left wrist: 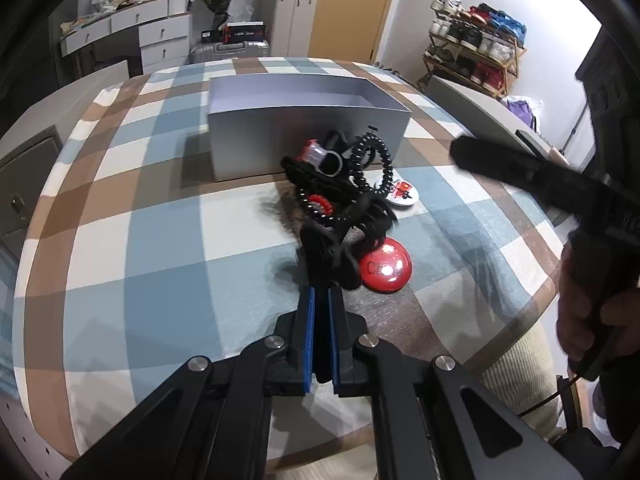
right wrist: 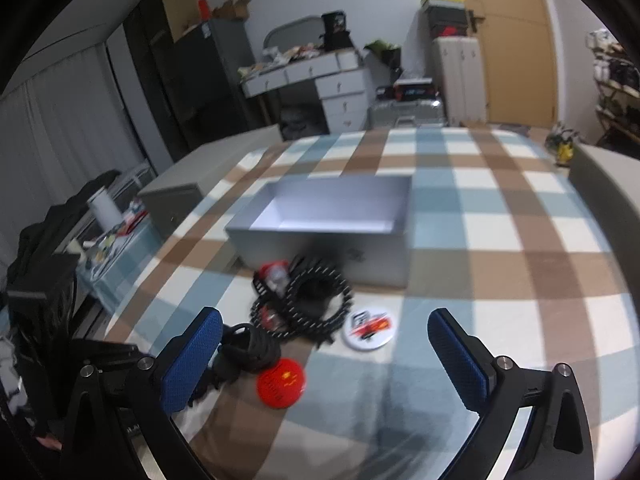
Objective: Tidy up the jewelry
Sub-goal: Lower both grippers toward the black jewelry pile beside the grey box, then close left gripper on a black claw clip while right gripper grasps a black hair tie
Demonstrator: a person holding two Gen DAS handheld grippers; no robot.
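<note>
A grey open box [left wrist: 304,132] [right wrist: 332,216] sits on the checked tablecloth. In front of it lies a tangle of black beaded and coiled jewelry [left wrist: 352,176] [right wrist: 312,300], a red round badge [left wrist: 386,266] [right wrist: 280,382] and a white round badge [left wrist: 402,192] [right wrist: 369,329]. My left gripper [left wrist: 322,300] is shut on a black strap piece [left wrist: 332,252] of the tangle, just left of the red badge. My right gripper [right wrist: 324,344] is open and empty, above the table in front of the badges.
The checked tablecloth [left wrist: 160,240] [right wrist: 500,280] covers the table. The right gripper and the hand holding it show at the right of the left wrist view [left wrist: 560,184]. Drawers, suitcases and a shoe rack [left wrist: 476,48] stand behind the table.
</note>
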